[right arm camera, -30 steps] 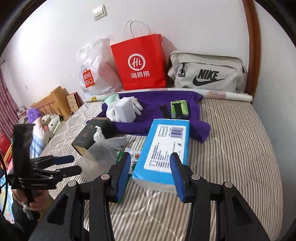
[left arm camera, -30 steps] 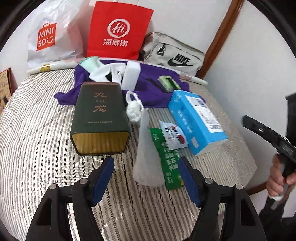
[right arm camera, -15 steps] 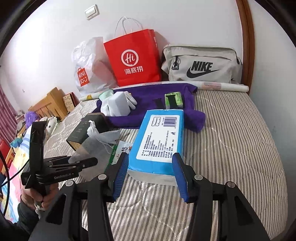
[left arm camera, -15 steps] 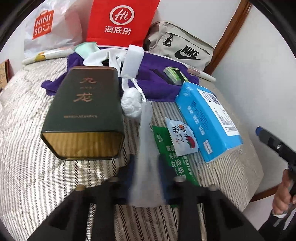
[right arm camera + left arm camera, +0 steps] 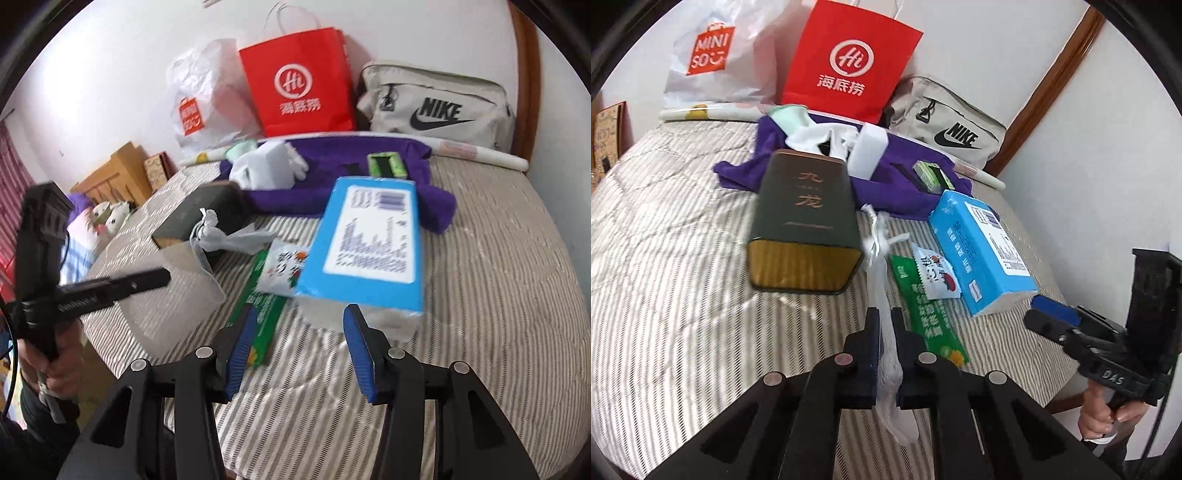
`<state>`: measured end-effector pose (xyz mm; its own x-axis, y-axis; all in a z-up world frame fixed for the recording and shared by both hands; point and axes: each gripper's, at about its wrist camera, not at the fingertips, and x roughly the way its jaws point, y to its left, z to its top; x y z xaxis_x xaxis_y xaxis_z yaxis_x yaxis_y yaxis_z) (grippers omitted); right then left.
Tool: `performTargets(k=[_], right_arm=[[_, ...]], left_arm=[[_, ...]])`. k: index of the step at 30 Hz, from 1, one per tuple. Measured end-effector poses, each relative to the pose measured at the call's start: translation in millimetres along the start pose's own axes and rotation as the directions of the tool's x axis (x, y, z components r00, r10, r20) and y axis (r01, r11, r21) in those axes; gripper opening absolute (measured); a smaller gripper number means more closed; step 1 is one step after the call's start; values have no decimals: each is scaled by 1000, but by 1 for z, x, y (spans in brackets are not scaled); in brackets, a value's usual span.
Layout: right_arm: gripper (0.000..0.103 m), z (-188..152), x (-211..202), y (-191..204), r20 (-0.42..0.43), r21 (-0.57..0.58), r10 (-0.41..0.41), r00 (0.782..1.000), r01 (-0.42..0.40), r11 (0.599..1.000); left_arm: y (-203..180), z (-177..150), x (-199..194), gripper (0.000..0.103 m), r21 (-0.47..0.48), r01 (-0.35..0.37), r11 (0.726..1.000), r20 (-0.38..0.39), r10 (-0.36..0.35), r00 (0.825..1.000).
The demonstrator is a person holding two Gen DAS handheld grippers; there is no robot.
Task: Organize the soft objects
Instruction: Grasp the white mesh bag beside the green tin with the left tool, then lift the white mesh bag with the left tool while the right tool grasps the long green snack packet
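The left claw (image 5: 882, 332) is clamped tight on the bottom end of a thin translucent plastic bag (image 5: 882, 295), whose film is pinched flat between the two dark pads while its loose tail hangs down below them. The bag is stretched away from the claw across the striped bed (image 5: 665, 240) to a knotted top (image 5: 877, 236), which lies just beside the open gold mouth of a dark green tin (image 5: 803, 218). From the right wrist view the bag (image 5: 218, 236) is seen bunched and raised against that tin (image 5: 195, 218), so the lift appears to be only beginning. The right claw (image 5: 299, 343) is held about half open with nothing between its blue pads (image 5: 242, 343), hovering just short of the near end of the blue tissue pack (image 5: 369, 243). For the step in hand, the bag is best drawn upward and clear of the tin in a slow, steady pull, since film this thin can slip from the grip or snag its knot on the tin's rim. The green packet (image 5: 927, 310) and the small white sachet (image 5: 936, 273) lie touching beside the bag's path and could be dragged along if the bag is swept sideways. If the tissue pack is to be taken next, the right claw would need to be opened wider, as the pack looks broader than the present gap. Where the bag is to be placed cannot be told from these views.
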<state>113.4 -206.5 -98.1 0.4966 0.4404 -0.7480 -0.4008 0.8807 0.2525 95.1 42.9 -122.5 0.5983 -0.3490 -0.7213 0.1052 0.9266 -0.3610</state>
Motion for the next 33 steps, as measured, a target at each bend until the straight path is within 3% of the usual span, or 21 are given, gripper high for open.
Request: performTargets(k=[6, 11, 13, 14, 17, 19, 24, 26, 30, 32, 33], right_arm=[[49, -9, 18, 16, -56, -33, 10, 998, -12, 999], [49, -10, 38, 28, -97, -37, 18, 995, -21, 999], [49, -10, 46, 33, -104, -34, 20, 994, -24, 999], [49, -9, 51, 35, -112, -29, 20, 993, -24, 999], [49, -7, 62, 39, -128, -14, 9, 992, -11, 1000], [50, -6, 69, 41, -127, -7, -14, 992, 13, 1000], [57, -6, 85, 48, -123, -12, -69, 990, 68, 998], [62, -6, 88, 53, -96, -32, -91, 991, 88, 996], [62, -6, 93, 60, -65, -81, -141, 988, 136, 987], [50, -8, 94, 64, -46, -124, -185, 982, 179, 976], [49, -9, 93, 64, -38, -139, -191, 981, 185, 973]], left_arm=[[29, -14, -20, 6, -24, -85, 996, -11, 85, 996], [58, -27, -15, 6, -35, -181, 983, -63, 179, 982], [66, -28, -14, 7, -42, -187, 981, -69, 184, 980], [69, -28, -14, 13, -43, -187, 981, -72, 183, 980], [72, -28, -13, 52, -3, -237, 971, -73, 236, 969], [71, -29, -15, 56, 39, -263, 964, -42, 265, 963], [73, -30, -10, 61, 51, -177, 983, -63, 180, 982], [71, -33, -7, 62, 83, -180, 980, -59, 185, 981], [66, -36, -7, 65, 127, -179, 976, -50, 187, 981], [65, -38, -9, 67, 130, -151, 980, -52, 159, 986], [66, -38, -10, 70, 127, -137, 982, -54, 145, 988]])
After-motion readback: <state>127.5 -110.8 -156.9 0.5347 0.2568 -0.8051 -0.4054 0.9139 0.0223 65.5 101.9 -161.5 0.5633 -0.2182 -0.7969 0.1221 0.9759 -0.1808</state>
